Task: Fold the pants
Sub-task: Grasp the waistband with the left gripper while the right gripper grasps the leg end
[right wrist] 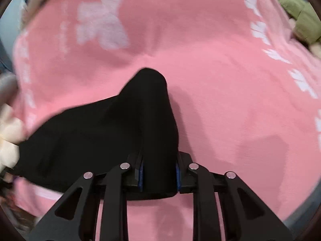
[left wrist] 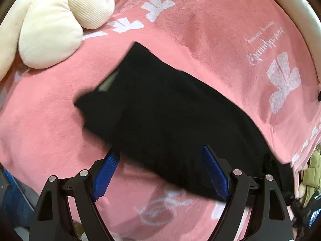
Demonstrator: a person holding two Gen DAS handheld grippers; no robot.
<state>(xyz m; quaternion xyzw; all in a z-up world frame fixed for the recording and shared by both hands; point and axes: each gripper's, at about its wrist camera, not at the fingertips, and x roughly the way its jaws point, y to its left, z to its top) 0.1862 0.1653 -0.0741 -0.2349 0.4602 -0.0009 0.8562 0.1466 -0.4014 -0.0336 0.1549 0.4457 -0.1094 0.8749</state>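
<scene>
The black pants (left wrist: 170, 108) lie as a long dark band across the pink blanket (left wrist: 220, 40), running from upper left to lower right. My left gripper (left wrist: 160, 150) hovers over their near edge with its blue pads (left wrist: 106, 174) spread wide apart and nothing pinched between them. In the right wrist view a bunched end of the pants (right wrist: 152, 120) rises into my right gripper (right wrist: 159, 172), which is shut on that fabric. The cloth covers most of its pads. The remaining cloth trails away to the left over the blanket (right wrist: 220, 90).
A cream flower-shaped cushion (left wrist: 50, 30) with a yellow centre lies at the blanket's far left and shows as the cushion (right wrist: 8, 138) at the left edge. A green plush toy (right wrist: 301, 18) sits at the far right. A white rim (left wrist: 297, 6) borders the bed.
</scene>
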